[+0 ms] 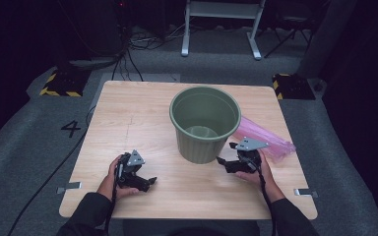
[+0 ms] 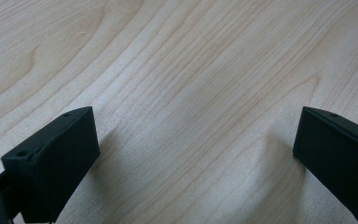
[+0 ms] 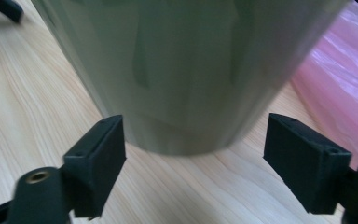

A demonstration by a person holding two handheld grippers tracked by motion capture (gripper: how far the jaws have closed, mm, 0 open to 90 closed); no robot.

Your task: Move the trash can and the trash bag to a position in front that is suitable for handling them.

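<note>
1. Grey carpet point(image 1: 24, 147) spreads around the work area, with a "4" mark point(image 1: 71, 129) on it at the left, cables point(image 1: 128, 54) trailing toward the dark back of the room, and a white frame point(image 1: 221, 24) whose top is cut off by the edge of the high view.
2. On the carpet stands the light wooden table point(image 1: 128, 113); its near edge is partly covered by the person's dark sleeves.
3. Right of the table's centre sits a green bucket point(image 1: 205, 123), upright and open-topped. In the right gripper view its wall point(image 3: 177, 70) looms close and blurred, its rim cut off.
4. Behind and to the right of the bucket lies a pink plastic bag point(image 1: 268, 140), flat on the table, its left end hidden behind the bucket. It also shows at the edge of the right gripper view point(image 3: 340, 79).
5. At the near left, well apart from the bucket, the left claw point(image 1: 147, 182) is held low over the table, its jaws spread wide over bare wood point(image 2: 191, 93) with nothing between them.
6. Just beside the bucket's base on the right, the right claw point(image 1: 226, 153) is also spread wide, jaws pointed at the lower wall; whether they touch it is hard to tell.
</note>
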